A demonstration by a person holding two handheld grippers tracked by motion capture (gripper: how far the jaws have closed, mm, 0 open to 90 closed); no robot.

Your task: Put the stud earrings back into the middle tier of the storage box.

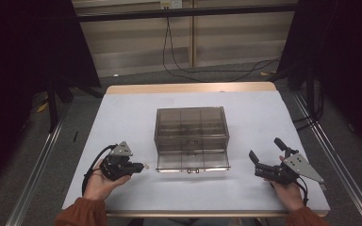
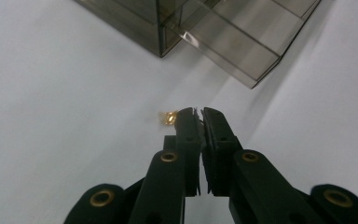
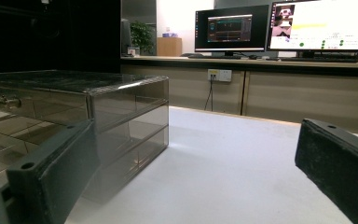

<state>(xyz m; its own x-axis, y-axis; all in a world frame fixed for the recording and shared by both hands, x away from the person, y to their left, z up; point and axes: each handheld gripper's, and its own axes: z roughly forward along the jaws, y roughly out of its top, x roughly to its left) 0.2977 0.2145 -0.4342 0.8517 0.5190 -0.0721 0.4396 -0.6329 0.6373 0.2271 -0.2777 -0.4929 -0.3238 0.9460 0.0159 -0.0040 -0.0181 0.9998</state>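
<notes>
High view: your left gripper [image 1: 139,166] rests left of the smoked drawer box [image 1: 191,136], whose bottom drawer [image 1: 193,161] stands pulled out; your right gripper [image 1: 259,160] gapes wide, empty.

Left gripper view: jaws nearly closed; a small gold object [image 2: 168,117] at the tips, grip uncertain, may drop.

Right gripper view: open tabletop [image 3: 242,163] beside the box.

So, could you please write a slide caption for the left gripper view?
Left gripper, jaws closed, beside a small gold object on the white table, near the smoky drawer box.
</notes>
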